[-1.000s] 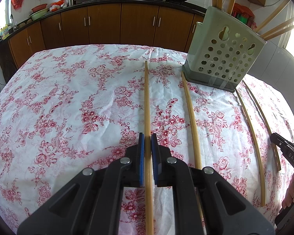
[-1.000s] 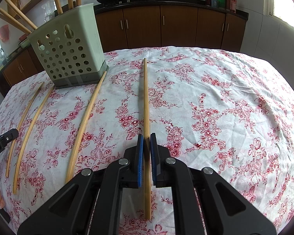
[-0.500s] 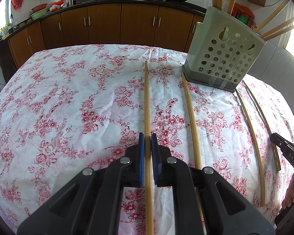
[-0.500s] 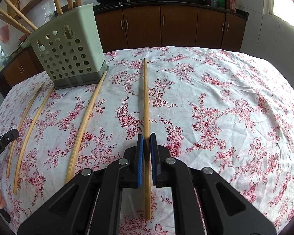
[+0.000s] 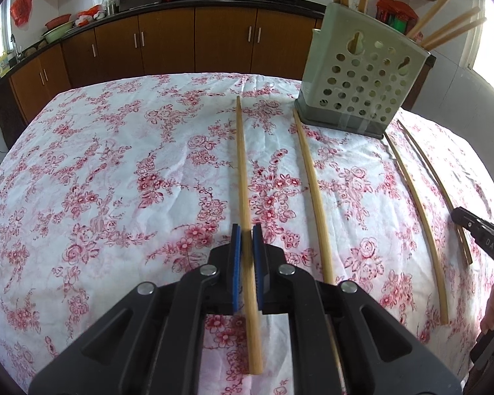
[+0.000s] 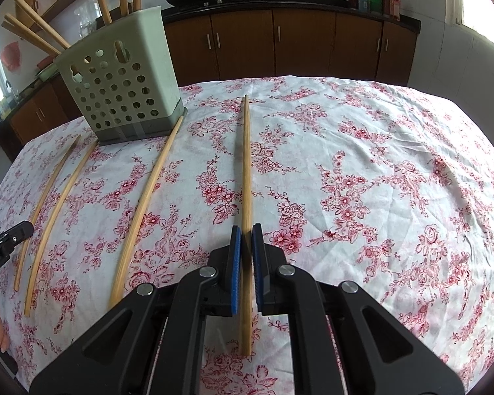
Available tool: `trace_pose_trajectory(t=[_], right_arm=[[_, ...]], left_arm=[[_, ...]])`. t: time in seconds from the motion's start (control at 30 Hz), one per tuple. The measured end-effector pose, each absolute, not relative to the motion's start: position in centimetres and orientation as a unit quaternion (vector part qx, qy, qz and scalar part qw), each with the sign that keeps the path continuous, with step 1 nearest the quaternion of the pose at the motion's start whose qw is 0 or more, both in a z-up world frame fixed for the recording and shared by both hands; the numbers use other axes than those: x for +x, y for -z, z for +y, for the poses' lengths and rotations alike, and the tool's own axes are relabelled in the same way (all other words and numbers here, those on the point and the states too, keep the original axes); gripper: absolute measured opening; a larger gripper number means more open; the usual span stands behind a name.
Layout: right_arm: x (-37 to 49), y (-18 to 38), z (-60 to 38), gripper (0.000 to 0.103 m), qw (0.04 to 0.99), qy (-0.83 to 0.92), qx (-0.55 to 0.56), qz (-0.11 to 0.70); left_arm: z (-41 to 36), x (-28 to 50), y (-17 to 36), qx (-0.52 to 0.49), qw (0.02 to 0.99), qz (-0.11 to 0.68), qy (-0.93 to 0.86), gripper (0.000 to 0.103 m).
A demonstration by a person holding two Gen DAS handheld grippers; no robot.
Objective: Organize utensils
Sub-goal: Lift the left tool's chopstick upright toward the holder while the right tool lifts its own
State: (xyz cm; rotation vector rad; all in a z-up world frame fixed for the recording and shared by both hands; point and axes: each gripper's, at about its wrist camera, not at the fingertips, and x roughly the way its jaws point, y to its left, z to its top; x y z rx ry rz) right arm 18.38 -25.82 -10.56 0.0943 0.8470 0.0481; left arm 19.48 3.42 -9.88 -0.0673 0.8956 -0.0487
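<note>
Two grippers, each closed on a long pale wooden chopstick, over a table in a red-and-white floral cloth.

The left gripper (image 5: pixel 246 235) pinches one long pale wooden chopstick (image 5: pixel 243 177) between its blue pads (image 5: pixel 235 256), the stick running straight ahead with its near end just off the floral tablecloth (image 5: pixel 98 181). The right gripper (image 6: pixel 246 234) clamps another chopstick (image 6: pixel 246 164) the same way. A pale green perforated plastic utensil holder (image 5: pixel 362 85), with several chopsticks standing in it, sits at the far side of the table. Three loose chopsticks lie on the cloth: one (image 6: pixel 146 194) touches the holder's base, and two thinner ones (image 6: pixel 61 200) lie beyond it, near the left gripper.
</note>
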Motion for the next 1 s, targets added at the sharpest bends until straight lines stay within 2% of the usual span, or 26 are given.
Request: trace_pose_trajectory(t=[0.2, 0.47, 0.63, 0.77, 1.0], right_arm=[[17.0, 7.8, -26.1, 0.008, 0.93, -0.019, 0.023, 0.366], [15.0, 1.3, -27.2, 0.008, 0.964, -0.013, 0.04, 0.263], [15.0, -0.2, -27.7, 0.008, 0.97, -0.014, 0.043, 0.241], [14.9, 0.0, -27.4, 0.008, 0.969, -0.019, 0.043, 0.241], [14.9, 0.7, -27.1, 0.008, 0.967, -0.023, 0.045, 0.251]], left_arm=[[3.4, 18.9, 8.1, -0.009, 0.908, 0.418, 0.028, 0.008], [4.3, 17.1, -0.7, -0.035, 0.95, 0.31, 0.033, 0.006], [4.4, 17.4, -4.0, -0.04, 0.96, 0.274, 0.041, 0.002], [4.4, 17.7, -3.5, -0.045, 0.954, 0.292, 0.052, 0.003], [2.0, 18.3, 3.8, -0.054, 0.918, 0.381, 0.091, 0.011]])
